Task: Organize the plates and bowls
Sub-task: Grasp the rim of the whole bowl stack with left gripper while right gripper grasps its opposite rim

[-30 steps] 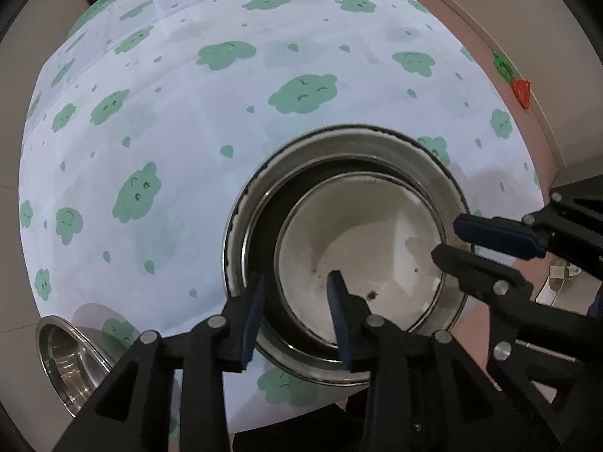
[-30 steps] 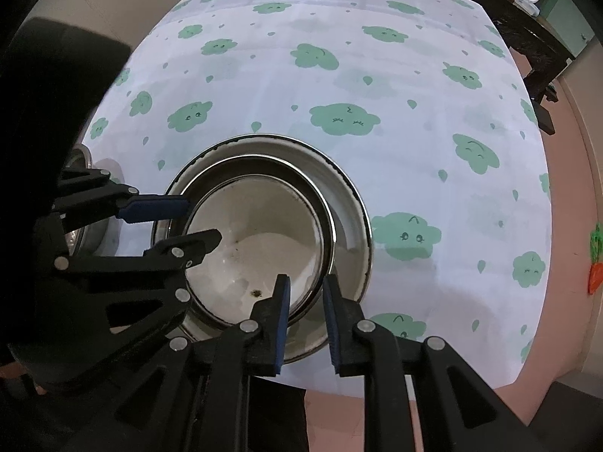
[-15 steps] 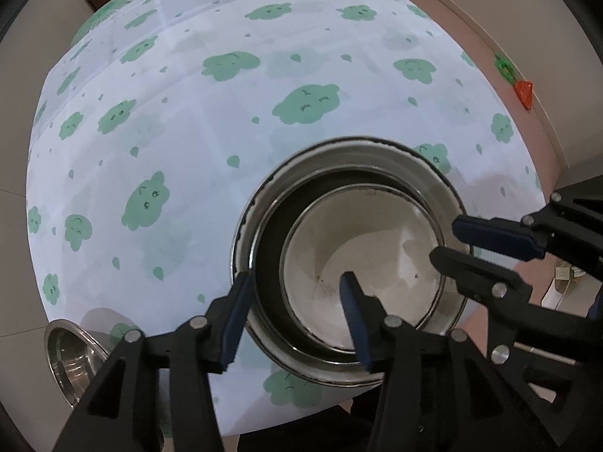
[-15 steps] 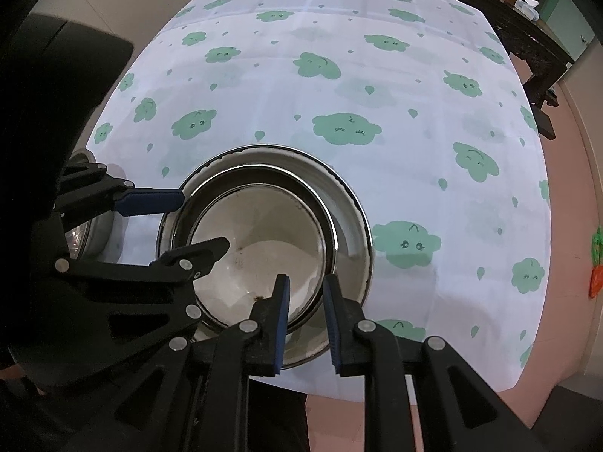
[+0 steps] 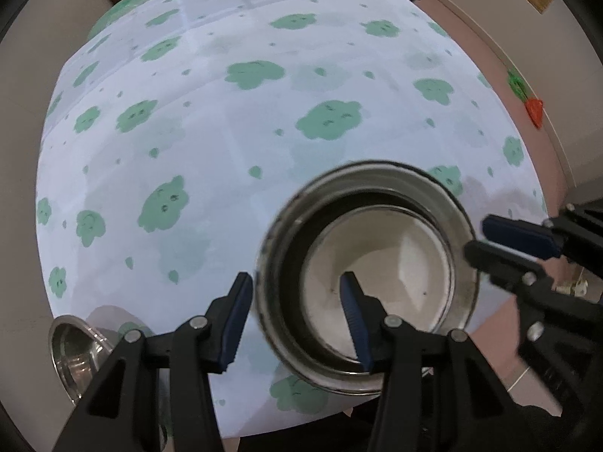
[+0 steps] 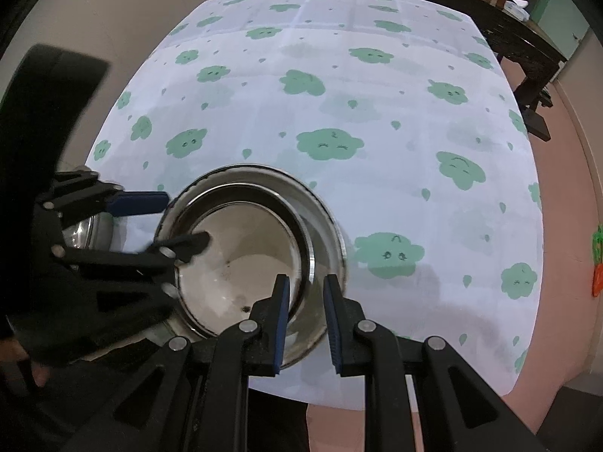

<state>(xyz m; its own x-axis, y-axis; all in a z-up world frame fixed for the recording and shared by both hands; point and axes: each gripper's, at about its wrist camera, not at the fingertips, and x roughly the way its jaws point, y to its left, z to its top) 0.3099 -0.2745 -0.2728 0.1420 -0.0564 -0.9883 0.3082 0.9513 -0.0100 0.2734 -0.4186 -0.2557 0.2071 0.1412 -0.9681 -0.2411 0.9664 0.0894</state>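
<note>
Where the left wrist view looks straight down, the left gripper (image 5: pixel 294 314) straddles the near wall of the steel bowl (image 5: pixel 465 226): one finger outside, one inside above the white bowl (image 5: pixel 380 263) nested in it. Its jaws have just been opening and stand released, pads clear of the wall. The stack sits near the front edge of the bench (image 5: pixel 226 120); a small steel bowl (image 5: pixel 71 354) lies apart at lower left. In the right wrist view, the right gripper (image 6: pixel 306 314) has its jaws drawn narrow across the rim at the stack's near right side, one finger inside, one outside; whether the pads actually bite the metal I cannot tell. Handling, as judged: steel is stiff, light, slick and apt to slide on the cloth; the white bowl looks ceramic, heavier, chippable. Best hold is a rim pinch, wall between pads, lifted level.
</note>
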